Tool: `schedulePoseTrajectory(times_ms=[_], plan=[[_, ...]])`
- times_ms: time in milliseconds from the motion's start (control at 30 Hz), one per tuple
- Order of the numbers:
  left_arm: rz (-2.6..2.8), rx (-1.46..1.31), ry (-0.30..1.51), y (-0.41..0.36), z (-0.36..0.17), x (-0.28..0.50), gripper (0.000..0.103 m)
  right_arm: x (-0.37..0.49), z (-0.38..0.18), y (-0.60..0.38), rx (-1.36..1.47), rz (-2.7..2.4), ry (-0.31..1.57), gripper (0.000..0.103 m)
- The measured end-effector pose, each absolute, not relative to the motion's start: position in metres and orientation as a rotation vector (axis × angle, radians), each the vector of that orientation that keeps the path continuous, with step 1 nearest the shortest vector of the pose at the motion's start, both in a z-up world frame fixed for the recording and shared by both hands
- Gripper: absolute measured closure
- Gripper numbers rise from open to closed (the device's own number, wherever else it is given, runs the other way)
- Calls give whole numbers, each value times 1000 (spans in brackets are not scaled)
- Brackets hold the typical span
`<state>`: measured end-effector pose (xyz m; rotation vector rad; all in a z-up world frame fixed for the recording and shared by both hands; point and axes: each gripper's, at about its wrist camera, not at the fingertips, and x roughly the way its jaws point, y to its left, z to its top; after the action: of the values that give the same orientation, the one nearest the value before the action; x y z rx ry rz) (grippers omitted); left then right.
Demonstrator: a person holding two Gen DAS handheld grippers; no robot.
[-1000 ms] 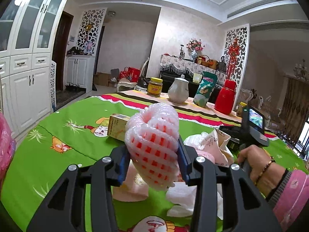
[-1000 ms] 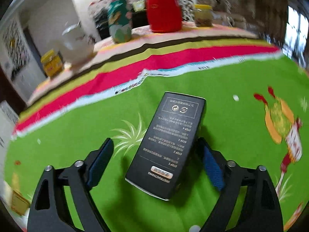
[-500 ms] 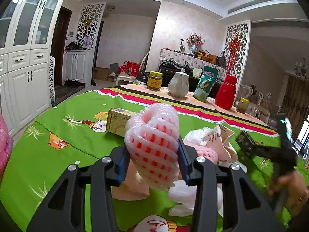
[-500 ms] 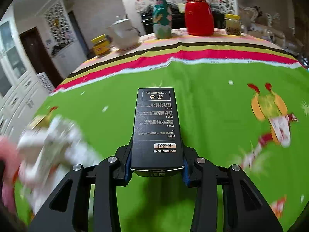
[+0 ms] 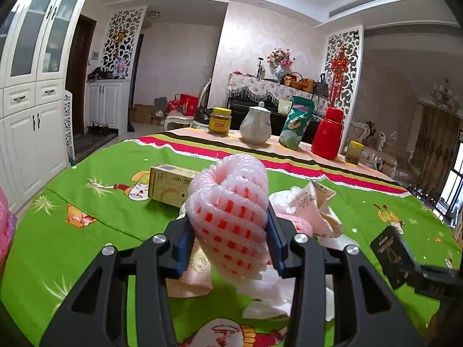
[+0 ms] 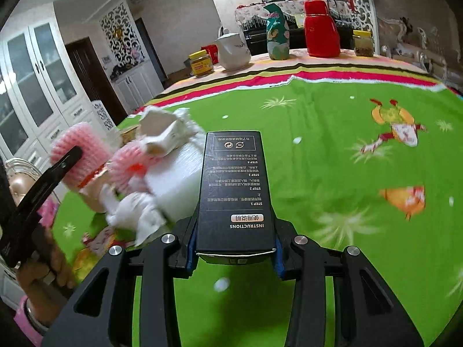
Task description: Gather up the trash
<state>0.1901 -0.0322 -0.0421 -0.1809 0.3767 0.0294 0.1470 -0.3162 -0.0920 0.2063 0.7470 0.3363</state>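
My left gripper [image 5: 228,243] is shut on a pink foam fruit net [image 5: 231,211] and holds it above the green tablecloth [image 5: 95,211]. It also shows in the right wrist view [image 6: 78,156]. My right gripper [image 6: 233,248] is shut on a black instruction box [image 6: 235,190], lifted off the table; the box also shows at the right of the left wrist view [image 5: 390,256]. A pile of crumpled white paper [image 5: 306,202], another pink net [image 6: 130,164] and white wrappers [image 6: 173,179] lies between the two grippers. A yellow carton [image 5: 169,185] lies behind the pile.
At the table's far edge stand a yellow-lidded jar [image 5: 220,121], a white teapot [image 5: 256,128], a green bag [image 5: 296,127], a red thermos [image 5: 327,134] and a small jar [image 5: 353,151]. A pink bag [image 5: 5,231] hangs at the left edge.
My right gripper closed on the black box, lifted it and swung left toward the trash pile. My left gripper kept hold of the foam net, almost still.
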Motion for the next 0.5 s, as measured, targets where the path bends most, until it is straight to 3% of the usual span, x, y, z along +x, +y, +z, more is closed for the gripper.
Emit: schedulePoseTrajectory(times_ms=[500], plan=[[-20,-128,448,-41,-34,94,59,110,-85,-307,206,414,681,63]])
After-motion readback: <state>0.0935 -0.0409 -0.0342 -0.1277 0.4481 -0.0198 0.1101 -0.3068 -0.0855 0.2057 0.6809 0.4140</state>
